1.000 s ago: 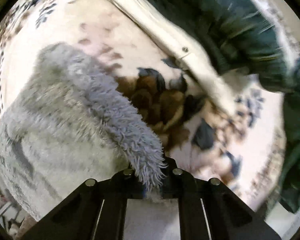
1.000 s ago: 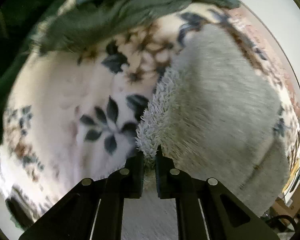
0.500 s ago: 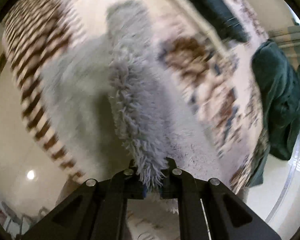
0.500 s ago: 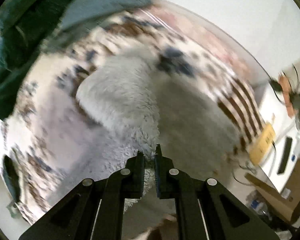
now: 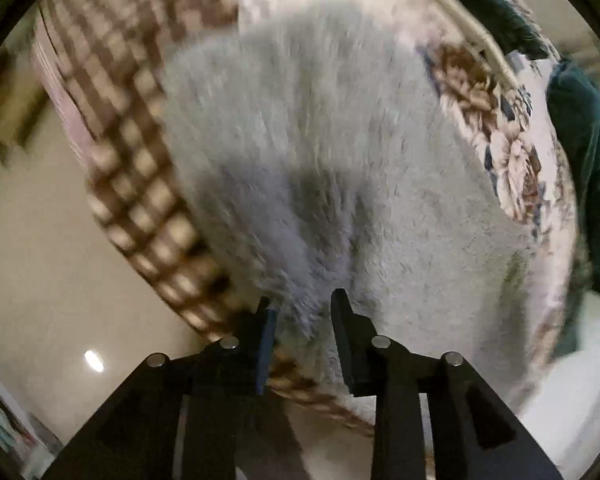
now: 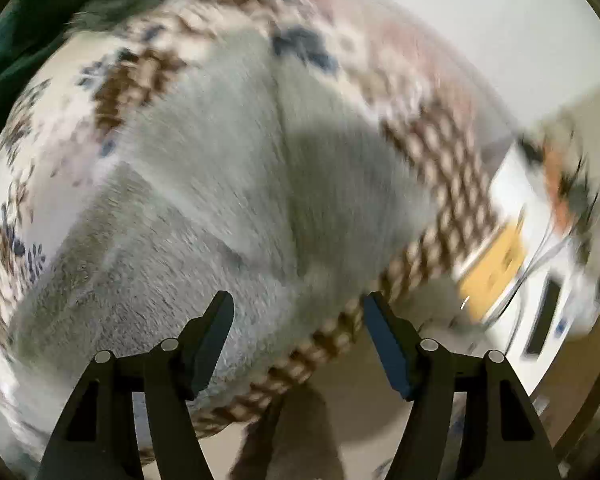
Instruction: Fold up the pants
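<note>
- Since the earlier frames, both grippers have been carried across the bed to its checked edge, and the fluffy fold that was pinched in each has been let go; the jaws of both have just been opening.
- Left gripper (image 5: pixel 302 306): jaws a little apart, with a tuft of the pants' pile reaching up between them; whether the pads still press on it cannot be told through the blur.
- Right gripper (image 6: pixel 298 312): jaws spread wide, nothing clamped; pants and bed edge are seen through the gap.
- Grey fluffy pants (image 5: pixel 320 140) are laid flat on the bed, near its edge; in the right wrist view (image 6: pixel 220 184) a seam or fold line is seen running down the middle, with a shadow cast over it.
- Bed cover (image 5: pixel 500 120): pale, with brown and dark blue flowers; a brown-and-cream checked border (image 5: pixel 148 200) is seen along the edge, just beside the pants.
- Pale floor (image 5: pixel 40 272) is seen below the bed edge, with a bright light spot reflected in it.
- Dark green cloth (image 5: pixel 580 140) is heaped at the far side of the bed, well apart from the pants; it is also seen at the upper left of the right wrist view (image 6: pixel 28 40).
- White furniture (image 6: pixel 540 280) carrying a yellow item (image 6: pixel 492 268) and cables stands beside the bed, heavily blurred.
</note>
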Demonstrator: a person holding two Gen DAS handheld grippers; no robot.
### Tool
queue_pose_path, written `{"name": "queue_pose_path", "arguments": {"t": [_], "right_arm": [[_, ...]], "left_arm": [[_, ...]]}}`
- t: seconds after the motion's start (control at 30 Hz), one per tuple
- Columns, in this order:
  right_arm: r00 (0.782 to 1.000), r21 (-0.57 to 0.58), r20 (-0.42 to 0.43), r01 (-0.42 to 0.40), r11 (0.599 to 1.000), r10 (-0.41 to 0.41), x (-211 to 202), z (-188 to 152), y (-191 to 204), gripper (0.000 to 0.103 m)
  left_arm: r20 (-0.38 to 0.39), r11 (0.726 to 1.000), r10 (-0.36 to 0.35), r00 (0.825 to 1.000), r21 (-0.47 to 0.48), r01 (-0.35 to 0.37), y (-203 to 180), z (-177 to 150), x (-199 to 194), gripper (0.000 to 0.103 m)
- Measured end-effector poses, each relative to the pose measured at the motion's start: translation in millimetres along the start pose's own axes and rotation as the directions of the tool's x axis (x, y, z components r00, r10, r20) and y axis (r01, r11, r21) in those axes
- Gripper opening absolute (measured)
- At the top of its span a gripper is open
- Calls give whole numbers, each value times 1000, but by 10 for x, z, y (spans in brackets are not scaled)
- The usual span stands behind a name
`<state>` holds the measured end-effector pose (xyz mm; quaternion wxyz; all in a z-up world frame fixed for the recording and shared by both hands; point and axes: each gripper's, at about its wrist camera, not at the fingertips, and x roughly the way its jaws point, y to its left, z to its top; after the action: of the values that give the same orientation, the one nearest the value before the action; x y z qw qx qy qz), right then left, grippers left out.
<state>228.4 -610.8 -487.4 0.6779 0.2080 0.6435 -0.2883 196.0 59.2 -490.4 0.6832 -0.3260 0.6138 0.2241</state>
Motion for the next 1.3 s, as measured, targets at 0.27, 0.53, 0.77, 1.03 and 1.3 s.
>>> {"name": "queue_pose_path", "arguments": {"t": [0.27, 0.53, 0.77, 1.03, 1.3], "right_arm": [[979, -425, 164, 181, 887, -121, 273, 367, 1043, 78], [956, -200, 219, 239, 950, -194, 270, 650, 254, 7], [990, 348, -73, -87, 933, 120, 577, 717, -1283, 49], [930, 505, -48, -292, 812, 365, 728, 453, -1344, 53], [960, 464, 52, -267, 844, 275, 342, 258, -1224, 4]], "left_arm": [[136, 985, 51, 989, 157, -72, -389, -72, -105, 69], [145, 965, 57, 988, 246, -91, -752, -324, -43, 69], [138, 968, 56, 989, 235, -88, -923, -431, -35, 69], [116, 967, 56, 992, 239, -83, -1082, -563, -22, 69], [93, 969, 69, 993, 231, -89, -1030, -579, 10, 69]]}}
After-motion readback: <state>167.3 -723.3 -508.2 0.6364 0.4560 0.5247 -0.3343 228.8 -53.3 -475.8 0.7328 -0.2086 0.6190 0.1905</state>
